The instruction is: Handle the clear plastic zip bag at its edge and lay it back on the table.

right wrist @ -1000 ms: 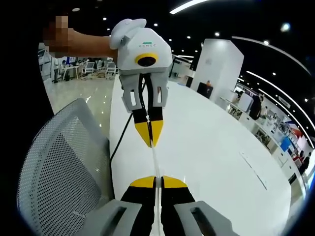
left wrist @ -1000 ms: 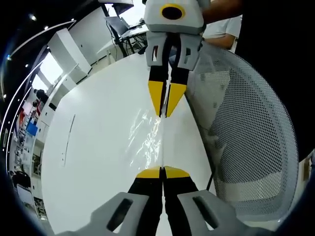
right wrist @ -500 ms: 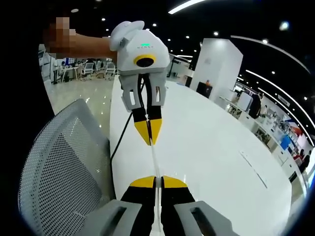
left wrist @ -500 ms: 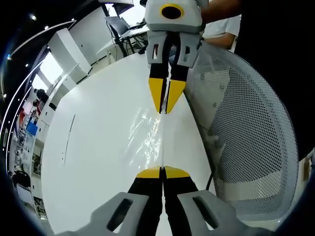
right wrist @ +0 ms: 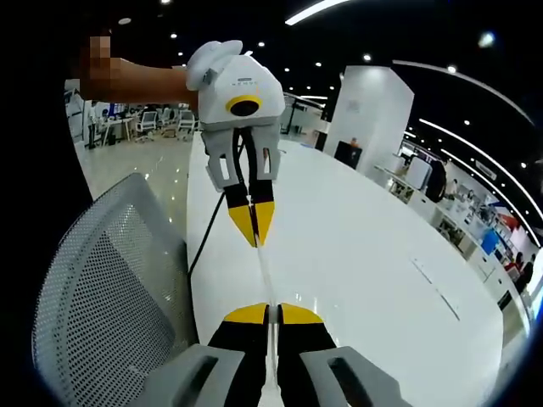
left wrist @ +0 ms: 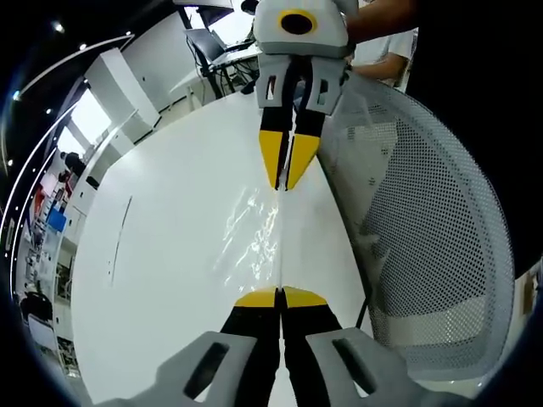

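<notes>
We have the zip bag [left wrist: 259, 237] stretched over the table [left wrist: 161, 254], left hand-held gripper [left wrist: 279, 297] and right hand-held gripper [right wrist: 270, 314] each pinching an edge. Edge handling looks done; laying down remains.

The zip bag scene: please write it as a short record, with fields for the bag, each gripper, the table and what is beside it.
bag: clear plastic zip bag, stretched between the two grippers above the table
left gripper: shut on one bag edge
right gripper: shut on the opposite edge
table: white
beside table: white mesh chair
</notes>
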Available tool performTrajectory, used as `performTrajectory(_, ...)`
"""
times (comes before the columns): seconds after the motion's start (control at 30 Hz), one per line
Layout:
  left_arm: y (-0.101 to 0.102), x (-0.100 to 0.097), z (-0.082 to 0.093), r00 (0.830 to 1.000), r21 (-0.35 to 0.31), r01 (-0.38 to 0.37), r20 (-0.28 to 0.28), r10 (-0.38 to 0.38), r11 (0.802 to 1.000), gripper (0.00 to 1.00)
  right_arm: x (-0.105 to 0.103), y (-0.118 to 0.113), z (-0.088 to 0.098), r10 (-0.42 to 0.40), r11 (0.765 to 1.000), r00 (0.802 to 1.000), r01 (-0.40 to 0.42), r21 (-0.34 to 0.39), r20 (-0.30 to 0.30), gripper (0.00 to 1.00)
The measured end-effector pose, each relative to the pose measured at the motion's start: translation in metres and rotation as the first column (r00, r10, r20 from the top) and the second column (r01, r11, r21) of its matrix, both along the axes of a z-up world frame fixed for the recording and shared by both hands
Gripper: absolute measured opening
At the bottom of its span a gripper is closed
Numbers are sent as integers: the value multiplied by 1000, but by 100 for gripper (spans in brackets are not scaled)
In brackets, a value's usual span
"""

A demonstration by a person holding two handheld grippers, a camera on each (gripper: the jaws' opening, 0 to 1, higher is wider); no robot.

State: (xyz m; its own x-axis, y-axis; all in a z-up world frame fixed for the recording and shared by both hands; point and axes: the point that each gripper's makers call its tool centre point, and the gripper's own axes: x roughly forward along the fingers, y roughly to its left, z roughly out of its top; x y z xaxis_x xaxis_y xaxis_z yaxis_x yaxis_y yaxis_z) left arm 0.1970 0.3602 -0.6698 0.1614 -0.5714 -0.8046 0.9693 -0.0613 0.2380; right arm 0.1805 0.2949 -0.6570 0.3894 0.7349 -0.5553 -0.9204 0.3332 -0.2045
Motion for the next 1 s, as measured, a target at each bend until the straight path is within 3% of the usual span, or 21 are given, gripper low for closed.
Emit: performTrajectory(1.0,1,0,2,1000,-7,-2,1,2,1000,0,-2,-6,2,-13,1000,1000,13,13,-4,0)
